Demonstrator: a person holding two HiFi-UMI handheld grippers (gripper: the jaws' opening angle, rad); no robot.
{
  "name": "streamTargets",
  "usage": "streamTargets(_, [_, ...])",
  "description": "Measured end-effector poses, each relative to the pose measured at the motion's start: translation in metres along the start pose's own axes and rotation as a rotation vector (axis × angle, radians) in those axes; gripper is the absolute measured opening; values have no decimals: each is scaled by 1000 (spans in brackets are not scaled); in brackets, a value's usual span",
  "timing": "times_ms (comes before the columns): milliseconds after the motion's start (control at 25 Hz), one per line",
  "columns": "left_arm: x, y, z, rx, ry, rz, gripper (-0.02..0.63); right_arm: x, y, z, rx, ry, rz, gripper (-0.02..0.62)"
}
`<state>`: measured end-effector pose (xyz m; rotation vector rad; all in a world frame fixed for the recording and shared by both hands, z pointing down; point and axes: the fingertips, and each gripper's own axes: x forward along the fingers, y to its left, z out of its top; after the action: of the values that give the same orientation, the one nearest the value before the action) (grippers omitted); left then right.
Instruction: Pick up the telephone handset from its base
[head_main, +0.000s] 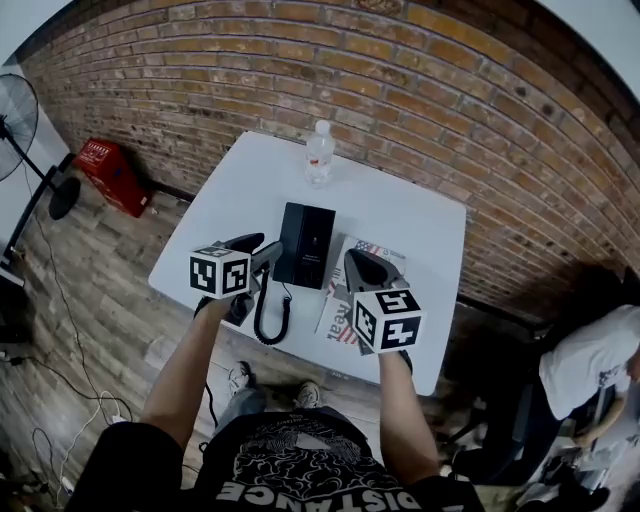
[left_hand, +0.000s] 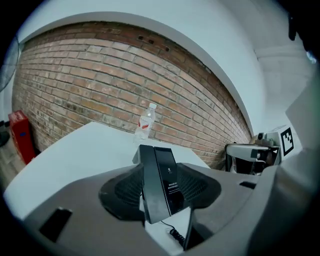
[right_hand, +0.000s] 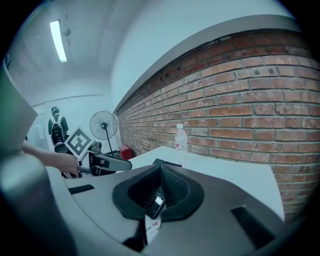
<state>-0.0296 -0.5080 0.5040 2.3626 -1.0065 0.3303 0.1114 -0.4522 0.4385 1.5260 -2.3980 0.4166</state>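
Note:
A black telephone base (head_main: 306, 243) lies flat in the middle of the white table (head_main: 400, 205). The dark handset (left_hand: 150, 185) runs along the base's left side, and my left gripper (head_main: 263, 258) (left_hand: 159, 176) is shut on it. I cannot tell whether the handset rests on the base (left_hand: 171, 177) or hangs just off it. Its coiled cord (head_main: 268, 318) loops over the table's near edge. My right gripper (head_main: 362, 264) (right_hand: 161, 176) is shut on nothing, to the right of the base above a magazine (head_main: 338, 312).
A water bottle (head_main: 319, 152) (left_hand: 145, 121) (right_hand: 181, 141) stands at the table's far edge, by the brick wall. On the floor to the left are a red box (head_main: 112, 175) and a fan (head_main: 15, 110). A person (head_main: 590, 360) sits at the right.

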Motion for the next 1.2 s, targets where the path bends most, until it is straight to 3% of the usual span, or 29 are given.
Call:
streamTargets(560, [51, 36, -27, -235, 169, -389, 186, 24, 14, -14, 88, 37, -232, 0])
streamTargets(1040, [69, 34, -39, -342, 310, -639, 184, 36, 33, -36, 146, 78, -369, 0])
streamTargets(1200, [73, 30, -46, -354, 348, -656, 151, 30, 39, -42, 165, 86, -411, 0])
